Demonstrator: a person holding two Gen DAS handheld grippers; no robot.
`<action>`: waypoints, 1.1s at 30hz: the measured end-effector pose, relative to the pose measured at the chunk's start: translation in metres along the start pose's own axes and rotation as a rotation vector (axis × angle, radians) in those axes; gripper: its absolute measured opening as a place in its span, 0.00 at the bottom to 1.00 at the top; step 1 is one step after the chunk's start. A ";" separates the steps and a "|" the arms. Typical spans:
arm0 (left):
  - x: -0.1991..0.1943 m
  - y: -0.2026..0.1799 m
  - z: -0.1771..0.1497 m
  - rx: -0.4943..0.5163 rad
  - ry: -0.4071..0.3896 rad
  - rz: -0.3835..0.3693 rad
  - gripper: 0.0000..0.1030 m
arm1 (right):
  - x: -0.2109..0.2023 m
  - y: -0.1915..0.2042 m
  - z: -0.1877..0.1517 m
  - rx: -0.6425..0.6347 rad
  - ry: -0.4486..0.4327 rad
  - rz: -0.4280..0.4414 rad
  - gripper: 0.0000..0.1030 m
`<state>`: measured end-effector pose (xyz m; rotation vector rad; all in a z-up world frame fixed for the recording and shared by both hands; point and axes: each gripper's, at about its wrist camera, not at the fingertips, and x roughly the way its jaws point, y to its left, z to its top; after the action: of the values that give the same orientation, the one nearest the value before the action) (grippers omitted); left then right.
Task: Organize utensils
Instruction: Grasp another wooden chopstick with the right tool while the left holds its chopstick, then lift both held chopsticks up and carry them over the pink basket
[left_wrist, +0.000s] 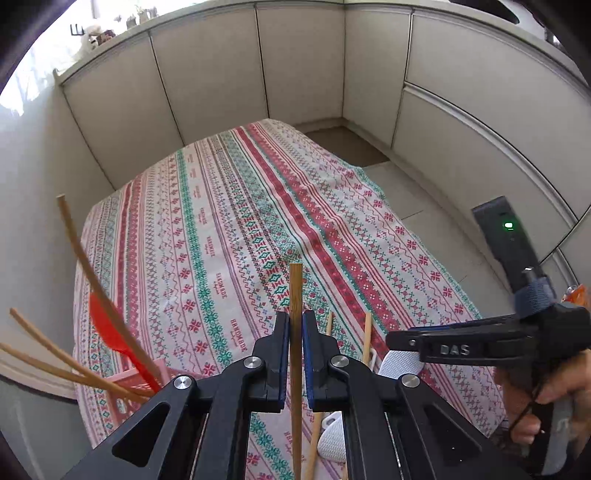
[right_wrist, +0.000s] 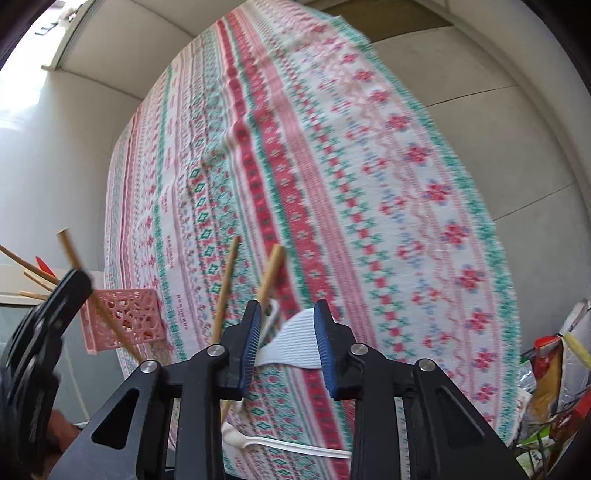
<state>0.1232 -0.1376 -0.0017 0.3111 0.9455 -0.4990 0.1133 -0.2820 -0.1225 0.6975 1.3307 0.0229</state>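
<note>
A chopstick (left_wrist: 296, 332), brown and wooden, stands nearly upright between the blue pads of the left gripper (left_wrist: 295, 354), whose jaws are closed tight on it; in the left wrist view its square top rises above the jaws and its lower part runs down out of the picture. The bench (left_wrist: 258, 206) below is covered by a cloth with red, green and pink woven bands.

At the bench's left edge sits a pink basket (right_wrist: 125, 321) with pierced sides. Several more wooden sticks (left_wrist: 74, 258) and a red plastic utensil (left_wrist: 110, 332) lean out of it at slants. From the right wrist view the left gripper shows as a black shape in front of the basket, with the chopstick crossing the basket's face.

The right gripper (right_wrist: 288, 339) hangs over the near part of the bench. Its jaws stand partly apart, and a white ribbed piece (right_wrist: 295, 332) lies on the cloth between the blue pads; I cannot tell whether the pads press on it, since a gap shows on the right side and the picture is blurred. Two loose wooden chopsticks (right_wrist: 227, 291) lie just left of it, one crossing behind the left pad. A white plastic spoon (right_wrist: 258, 441) lies on the cloth nearer the camera. A hand (left_wrist: 546, 398) holds the right gripper's handle in the left wrist view. Coloured packets (right_wrist: 554, 387) are piled beyond the bench's right edge.
</note>
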 end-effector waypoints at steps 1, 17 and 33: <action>-0.008 0.001 -0.003 -0.001 -0.014 0.000 0.07 | 0.004 0.003 0.002 -0.001 0.001 0.000 0.26; -0.056 0.027 -0.037 -0.084 -0.081 -0.021 0.07 | 0.039 0.017 0.014 0.034 0.010 -0.062 0.10; -0.076 0.049 -0.046 -0.188 -0.158 -0.024 0.07 | -0.035 0.023 0.009 0.011 -0.149 0.056 0.08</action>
<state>0.0801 -0.0546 0.0375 0.0889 0.8362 -0.4465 0.1202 -0.2816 -0.0806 0.7317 1.1695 0.0091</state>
